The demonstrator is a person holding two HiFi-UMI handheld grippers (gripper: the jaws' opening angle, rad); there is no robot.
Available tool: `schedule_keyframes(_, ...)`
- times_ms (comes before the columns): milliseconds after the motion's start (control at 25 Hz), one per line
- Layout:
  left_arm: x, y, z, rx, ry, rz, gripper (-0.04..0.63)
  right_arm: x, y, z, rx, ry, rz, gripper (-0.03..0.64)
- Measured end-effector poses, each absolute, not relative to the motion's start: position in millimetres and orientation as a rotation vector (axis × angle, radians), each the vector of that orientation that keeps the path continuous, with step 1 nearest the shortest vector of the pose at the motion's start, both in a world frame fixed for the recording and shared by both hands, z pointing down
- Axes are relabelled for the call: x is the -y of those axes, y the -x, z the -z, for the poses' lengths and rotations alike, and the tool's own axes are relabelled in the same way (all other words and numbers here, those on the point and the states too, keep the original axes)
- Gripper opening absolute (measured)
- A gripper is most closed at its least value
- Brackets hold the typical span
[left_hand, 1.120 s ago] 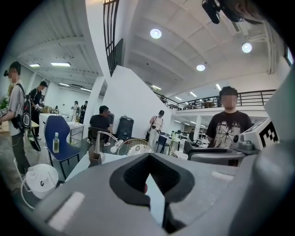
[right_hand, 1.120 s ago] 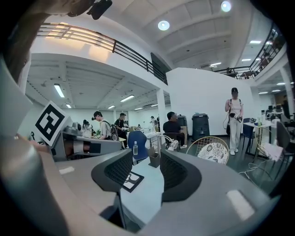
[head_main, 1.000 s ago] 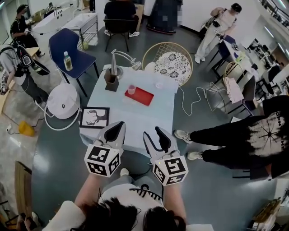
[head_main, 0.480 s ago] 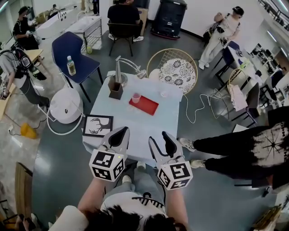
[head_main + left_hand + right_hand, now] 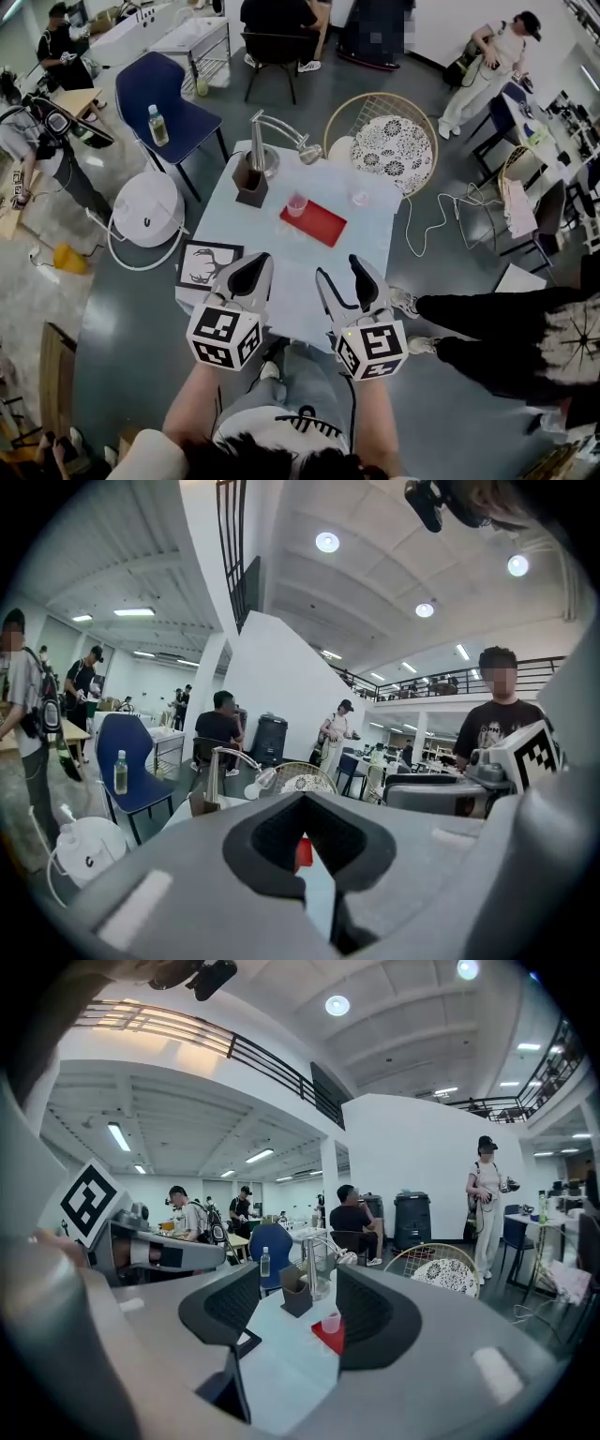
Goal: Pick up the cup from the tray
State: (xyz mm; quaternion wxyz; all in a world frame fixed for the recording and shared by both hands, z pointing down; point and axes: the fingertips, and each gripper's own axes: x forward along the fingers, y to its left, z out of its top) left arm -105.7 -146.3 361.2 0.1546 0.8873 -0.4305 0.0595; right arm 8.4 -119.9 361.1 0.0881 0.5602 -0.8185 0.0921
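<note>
A small pink cup (image 5: pixel 297 204) stands on the left end of a red tray (image 5: pixel 317 224), at the middle of the pale blue table (image 5: pixel 281 281). Both grippers hover over the table's near edge, well short of the tray. My left gripper (image 5: pixel 247 277) is shut and empty. My right gripper (image 5: pixel 344 279) is open; its jaws have just been opening, with nothing between them. In the right gripper view the cup (image 5: pixel 330 1321) and tray (image 5: pixel 328 1339) show far off between the jaws.
A desk lamp (image 5: pixel 272 141) and a brown pen holder (image 5: pixel 250 185) stand at the table's far left. A clear cup (image 5: pixel 359 198) sits right of the tray. A framed deer picture (image 5: pixel 208 265) lies front left. A seated person's legs (image 5: pixel 487 319) stretch out at the right.
Both grippers have moved forward toward the table's near edge. The right gripper's jaws stand wider apart than before. The cup and tray have not moved.
</note>
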Motion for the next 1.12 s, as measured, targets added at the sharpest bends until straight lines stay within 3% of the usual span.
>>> schedule_keyframes(440,213,86,-423,1.256,-2.539,-0.402,0.000,203,-24,-420,2.371,-1.574,-0.326,0.304)
schedule_keyframes(1120,301,80,-507,1.341,-2.356,-0.461,0.000,308,-11,-530,2.387,-1.363,-0.405,0.356)
